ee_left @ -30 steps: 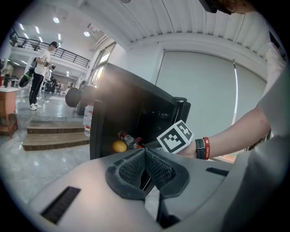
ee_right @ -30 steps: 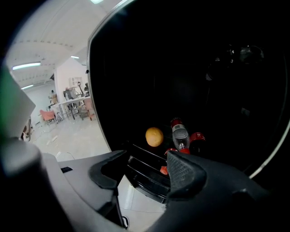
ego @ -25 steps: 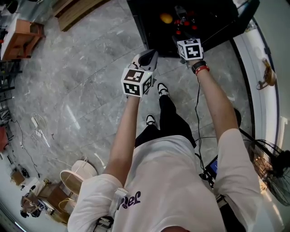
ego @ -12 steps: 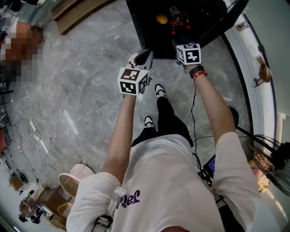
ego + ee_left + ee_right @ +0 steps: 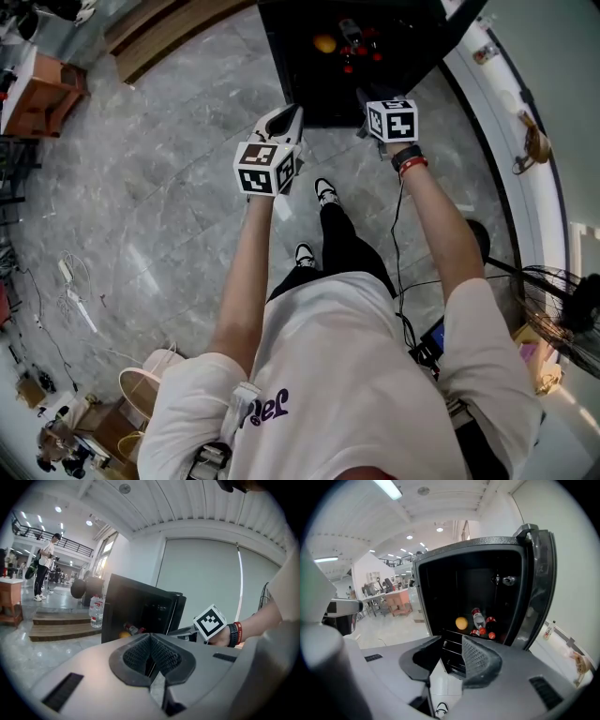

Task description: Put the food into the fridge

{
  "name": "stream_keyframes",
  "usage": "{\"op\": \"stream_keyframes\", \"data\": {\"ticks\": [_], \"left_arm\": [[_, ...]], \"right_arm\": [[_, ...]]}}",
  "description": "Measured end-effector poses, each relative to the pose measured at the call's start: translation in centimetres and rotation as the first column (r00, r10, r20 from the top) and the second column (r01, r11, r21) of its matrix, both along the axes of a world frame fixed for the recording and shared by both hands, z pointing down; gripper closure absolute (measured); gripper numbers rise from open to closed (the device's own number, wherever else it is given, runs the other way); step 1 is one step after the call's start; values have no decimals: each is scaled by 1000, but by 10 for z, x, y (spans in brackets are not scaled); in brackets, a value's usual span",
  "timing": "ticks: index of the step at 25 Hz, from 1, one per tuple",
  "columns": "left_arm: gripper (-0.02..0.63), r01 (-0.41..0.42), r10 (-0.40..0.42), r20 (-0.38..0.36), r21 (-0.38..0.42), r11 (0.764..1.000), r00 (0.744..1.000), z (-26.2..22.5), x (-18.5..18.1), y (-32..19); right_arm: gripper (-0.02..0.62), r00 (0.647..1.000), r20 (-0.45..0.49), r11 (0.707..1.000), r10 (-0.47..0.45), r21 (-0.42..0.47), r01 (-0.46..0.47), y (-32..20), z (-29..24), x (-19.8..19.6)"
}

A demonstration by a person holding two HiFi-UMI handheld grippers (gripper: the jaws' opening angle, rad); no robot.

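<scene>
**Grey floor, loaded fridge: closing up cleanly**

Grey veined marble floor (image 5: 159, 187) runs up to a small black fridge (image 5: 440, 597), whose dark door (image 5: 540, 583) stands swung wide to the right. The food is already inside. A round orange fruit (image 5: 461, 623) sits low in the compartment, just beside a cluster of red-capped bottles (image 5: 478, 618).

The left tongs (image 5: 150, 641) are pressed together with nothing between them. The right tongs (image 5: 450, 641) stand partly apart, have just been closing, and hold nothing; only the fridge's interior shows through the gap. Both hang in front of the opening, apart from the fridge.

Loading looks finished, so the step in hand is probably shutting the door. The right tongs are nearer to it and suit the job:

- Bring them fully together to make one blunt pusher.
- Get behind the door near its free edge.
- Swing it round in one even push, because a slam could jolt the bottles.
- Keep the left tongs out of the closing gap.
</scene>
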State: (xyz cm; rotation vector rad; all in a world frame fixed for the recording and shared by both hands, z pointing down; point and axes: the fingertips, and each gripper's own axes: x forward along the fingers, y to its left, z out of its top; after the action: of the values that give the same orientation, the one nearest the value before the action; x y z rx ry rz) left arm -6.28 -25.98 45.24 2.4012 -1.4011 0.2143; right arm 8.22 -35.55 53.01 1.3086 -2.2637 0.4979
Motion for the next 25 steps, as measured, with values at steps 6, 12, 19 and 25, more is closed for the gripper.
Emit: {"op": "stream_keyframes", "data": {"ticks": [6, 12, 19, 25], "left_arm": [[588, -6, 6, 36, 14, 1000, 999, -17, -2, 29], [589, 2, -3, 41, 28, 1000, 999, -31, -9, 51], [588, 5, -7, 45, 39, 999, 999, -43, -10, 78], [588, 17, -19, 45, 44, 999, 999, -48, -16, 103]], "right_arm": [[471, 997, 60, 998, 57, 24, -59, 35, -29, 13], [495, 990, 105, 994, 94, 42, -99, 69, -53, 17], [519, 985, 129, 991, 110, 67, -119, 113, -72, 20], [545, 978, 166, 987, 123, 86, -138, 145, -86, 16]]}}
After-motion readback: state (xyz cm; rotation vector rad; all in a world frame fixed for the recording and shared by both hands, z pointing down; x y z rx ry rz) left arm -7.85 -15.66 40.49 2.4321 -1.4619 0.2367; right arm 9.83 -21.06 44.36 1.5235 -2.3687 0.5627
